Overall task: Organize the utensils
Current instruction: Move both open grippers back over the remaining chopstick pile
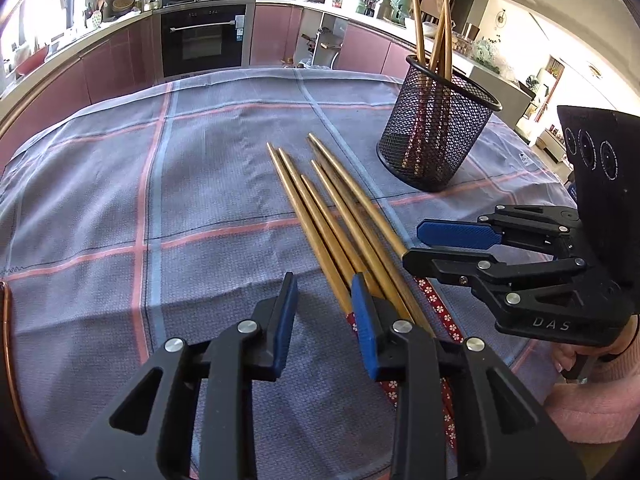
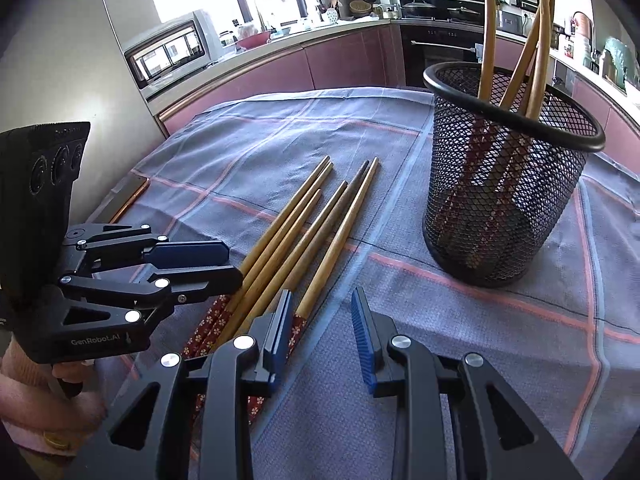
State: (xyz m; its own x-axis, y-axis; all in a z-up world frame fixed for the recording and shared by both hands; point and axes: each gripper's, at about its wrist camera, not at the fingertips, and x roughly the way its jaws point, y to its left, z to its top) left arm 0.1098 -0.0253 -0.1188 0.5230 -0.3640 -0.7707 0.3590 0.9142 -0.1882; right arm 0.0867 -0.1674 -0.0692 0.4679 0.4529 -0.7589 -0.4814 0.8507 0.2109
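Observation:
Several wooden chopsticks [image 1: 320, 208] [image 2: 296, 236] with red flowered handles lie side by side on the checked cloth. A black mesh holder [image 1: 436, 140] [image 2: 504, 200] stands upright beyond them with several chopsticks [image 1: 418, 28] [image 2: 486, 40] leaning inside it. My left gripper [image 1: 324, 284] [image 2: 230, 264] is open over the cloth, and its right finger overlaps the lying chopsticks. My right gripper [image 2: 322, 298] [image 1: 414, 244] is also open, its left finger over their handle ends. Only cloth shows between each pair of pads.
The blue-grey cloth [image 1: 120, 200] [image 2: 520, 340] covers a round table with a copper rim [image 1: 8, 360] [image 2: 132, 200]. A pink sleeve [image 1: 592, 400] [image 2: 24, 360] shows behind each gripper. Kitchen cabinets and an oven [image 1: 204, 40] stand beyond the table.

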